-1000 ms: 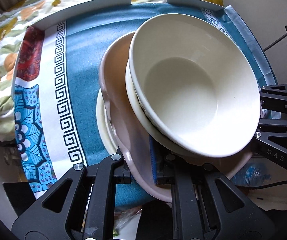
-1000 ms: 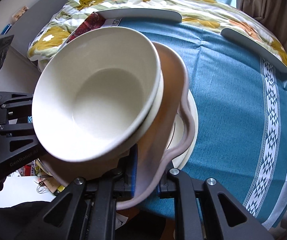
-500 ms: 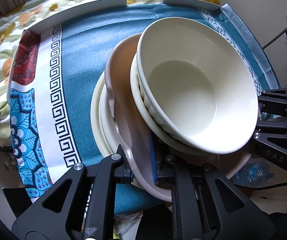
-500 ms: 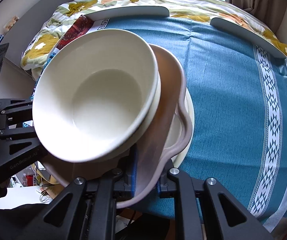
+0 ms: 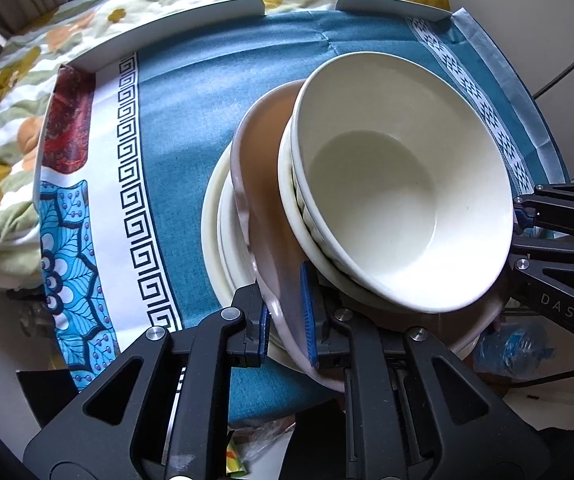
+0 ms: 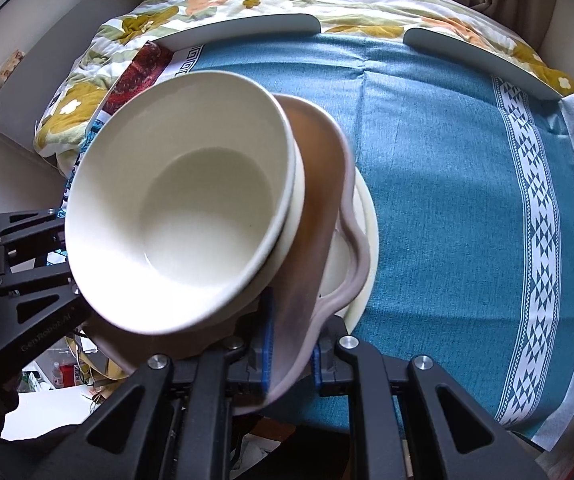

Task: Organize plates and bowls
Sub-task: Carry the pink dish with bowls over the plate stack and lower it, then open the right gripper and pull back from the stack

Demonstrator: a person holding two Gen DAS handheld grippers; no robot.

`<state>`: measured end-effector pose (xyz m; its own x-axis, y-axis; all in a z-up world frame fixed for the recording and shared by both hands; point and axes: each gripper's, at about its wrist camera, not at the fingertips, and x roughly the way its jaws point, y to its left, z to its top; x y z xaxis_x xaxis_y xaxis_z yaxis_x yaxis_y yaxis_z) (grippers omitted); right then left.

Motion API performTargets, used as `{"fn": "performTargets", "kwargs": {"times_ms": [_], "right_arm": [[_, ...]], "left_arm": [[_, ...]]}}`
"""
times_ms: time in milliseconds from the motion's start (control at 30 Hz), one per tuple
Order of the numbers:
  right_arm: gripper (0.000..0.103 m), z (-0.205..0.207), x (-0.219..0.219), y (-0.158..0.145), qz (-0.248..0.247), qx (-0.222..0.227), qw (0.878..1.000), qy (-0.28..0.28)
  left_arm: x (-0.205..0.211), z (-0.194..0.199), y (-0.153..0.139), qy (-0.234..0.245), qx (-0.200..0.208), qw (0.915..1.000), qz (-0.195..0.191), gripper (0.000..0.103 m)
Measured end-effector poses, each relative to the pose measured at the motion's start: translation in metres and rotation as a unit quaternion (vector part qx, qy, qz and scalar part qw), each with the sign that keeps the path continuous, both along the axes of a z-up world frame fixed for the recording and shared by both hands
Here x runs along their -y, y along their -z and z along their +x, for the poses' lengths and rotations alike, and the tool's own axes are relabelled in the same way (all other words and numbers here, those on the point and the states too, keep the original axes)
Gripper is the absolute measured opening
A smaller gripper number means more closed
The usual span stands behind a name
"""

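Observation:
A mauve wavy-rimmed plate (image 5: 263, 184) (image 6: 319, 184) is gripped at two sides of its rim. My left gripper (image 5: 287, 320) is shut on its near edge in the left wrist view. My right gripper (image 6: 291, 344) is shut on the opposite edge in the right wrist view. Two nested white bowls (image 5: 387, 200) (image 6: 191, 216) sit tilted on the mauve plate. Directly under it, cream plates (image 5: 215, 216) (image 6: 367, 240) lie stacked on the teal tablecloth (image 5: 191, 120). Whether the mauve plate touches them I cannot tell.
Grey curved rails (image 5: 175, 28) (image 6: 239, 28) edge the far side of the table. A floral quilt (image 5: 3, 80) lies beyond and to the left. The cloth's patterned borders (image 6: 535, 200) run along the table edge. A blue plastic bottle (image 5: 515, 344) and clutter sit below the table's near side.
More of the cream plates now shows beneath the mauve plate, and the right wrist view has rolled a little. Both grips on the plate are unchanged.

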<state>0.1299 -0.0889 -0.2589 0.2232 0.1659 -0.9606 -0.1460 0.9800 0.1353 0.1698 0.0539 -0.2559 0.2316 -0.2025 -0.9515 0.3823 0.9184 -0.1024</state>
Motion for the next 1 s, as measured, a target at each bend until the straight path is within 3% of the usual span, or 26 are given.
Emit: {"fn": "performTargets", "kwargs": {"times_ms": [300,500,667,800,867,900,933,967,1000], "right_arm": [[0.014,-0.010,0.011,-0.024,0.016,0.003,0.999,0.034],[0.014,-0.031,0.024,-0.051,0.048,0.029,0.997,0.060],[0.014,-0.054,0.028,-0.083,0.071,0.065,0.995,0.041],[0.014,-0.074,0.031,-0.132,0.065,0.122,0.990,0.028],[0.014,-0.085,0.034,-0.161,0.055,0.161,0.985,0.024],[0.014,-0.089,0.036,-0.175,0.049,0.179,0.982,0.022],[0.021,-0.095,0.038,-0.189,0.043,0.200,0.979,0.023],[0.028,-0.101,0.041,-0.203,0.041,0.220,0.974,0.027],[0.049,-0.106,0.045,-0.215,0.042,0.239,0.970,0.032]], "left_arm": [[-0.002,-0.017,-0.019,-0.005,-0.003,1.0000,0.008,0.014],[-0.014,-0.046,-0.050,-0.036,0.031,0.9989,-0.002,0.014],[-0.014,-0.083,-0.102,-0.063,0.083,0.9940,-0.032,0.014],[-0.007,-0.111,-0.164,-0.074,0.164,0.9821,-0.056,0.015],[-0.007,-0.124,-0.194,-0.086,0.209,0.9714,-0.072,0.027],[-0.007,-0.130,-0.207,-0.094,0.231,0.9651,-0.080,0.053],[-0.007,-0.137,-0.220,-0.102,0.255,0.9575,-0.087,0.084],[-0.007,-0.144,-0.234,-0.111,0.286,0.9474,-0.091,0.094],[-0.008,-0.153,-0.246,-0.115,0.317,0.9364,-0.097,0.101]]}}
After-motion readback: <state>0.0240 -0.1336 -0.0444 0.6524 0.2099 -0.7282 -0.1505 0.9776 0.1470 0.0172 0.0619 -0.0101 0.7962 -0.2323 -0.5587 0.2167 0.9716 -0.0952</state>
